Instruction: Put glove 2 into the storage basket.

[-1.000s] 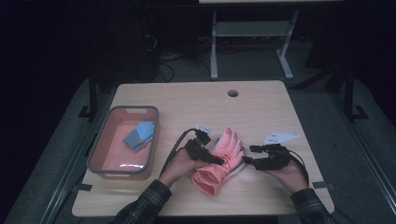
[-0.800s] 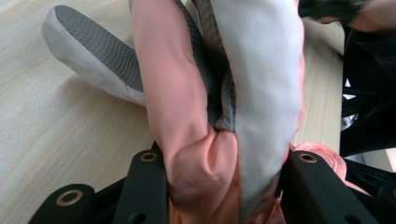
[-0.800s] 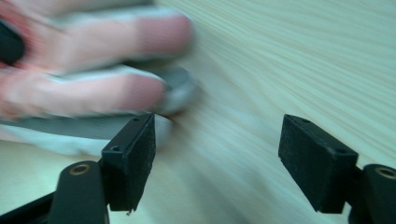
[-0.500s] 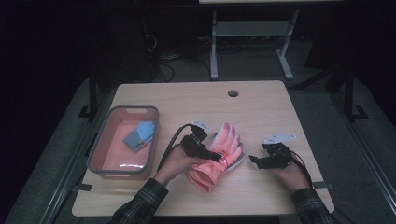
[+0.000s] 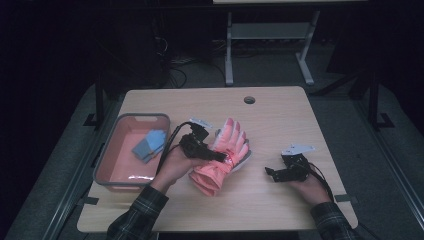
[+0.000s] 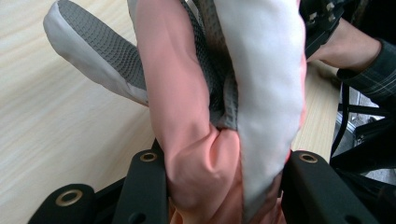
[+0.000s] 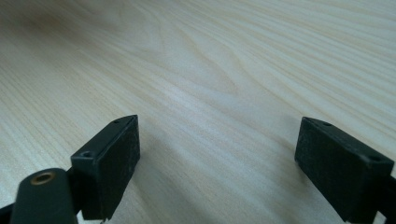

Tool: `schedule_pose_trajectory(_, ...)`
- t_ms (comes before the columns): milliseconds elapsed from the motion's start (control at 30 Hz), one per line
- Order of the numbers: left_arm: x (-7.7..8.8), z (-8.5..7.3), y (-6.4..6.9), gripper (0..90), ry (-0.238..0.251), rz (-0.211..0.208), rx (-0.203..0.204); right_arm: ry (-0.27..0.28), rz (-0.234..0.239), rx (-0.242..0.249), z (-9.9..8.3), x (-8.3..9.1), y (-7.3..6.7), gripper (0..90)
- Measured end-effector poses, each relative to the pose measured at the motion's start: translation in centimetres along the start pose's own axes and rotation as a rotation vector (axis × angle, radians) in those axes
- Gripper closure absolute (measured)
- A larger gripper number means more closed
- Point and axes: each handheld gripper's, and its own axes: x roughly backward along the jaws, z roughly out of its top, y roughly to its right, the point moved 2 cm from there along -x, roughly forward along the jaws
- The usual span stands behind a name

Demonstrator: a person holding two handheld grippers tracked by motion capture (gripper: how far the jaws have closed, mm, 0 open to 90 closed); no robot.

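A pink glove (image 5: 227, 145) with a grey textured palm (image 6: 107, 56) hangs above the wooden table (image 5: 280, 120), its fingers pointing away from me. My left gripper (image 5: 220, 157) is shut on its bunched cuff, and the fabric fills the gap between the jaws (image 6: 224, 163). My right gripper (image 5: 270, 174) rests low over the table to the glove's right, apart from it. Its jaws have just been opening and stand wide (image 7: 219, 158), with only bare wood (image 7: 210, 70) between them.
A grey-rimmed pink tray (image 5: 106, 156) sits at the table's left with a folded blue cloth (image 5: 149, 145) in it. A round cable hole (image 5: 249, 100) lies near the far edge. A desk frame (image 5: 265, 40) and cables stand on the floor beyond.
The left gripper has lifted the glove up and slightly left. The right gripper's jaws have spread and it has sunk toward the table, now clear of the glove.
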Motion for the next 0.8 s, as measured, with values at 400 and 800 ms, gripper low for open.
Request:
schedule_pose_trajectory(400, 4.1, 0.5, -1.0, 61.8, 0.038, 0.021, 0.03, 0.001, 0.002, -0.005, 0.0, 0.0, 0.0, 13.5)
schedule_pose_trajectory(800, 9.2, 0.2, -2.4, 61.7, 0.082, 0.089, 0.065, 0.003, 0.001, -0.004, 0.0, 0.0, -0.1, 13.5)
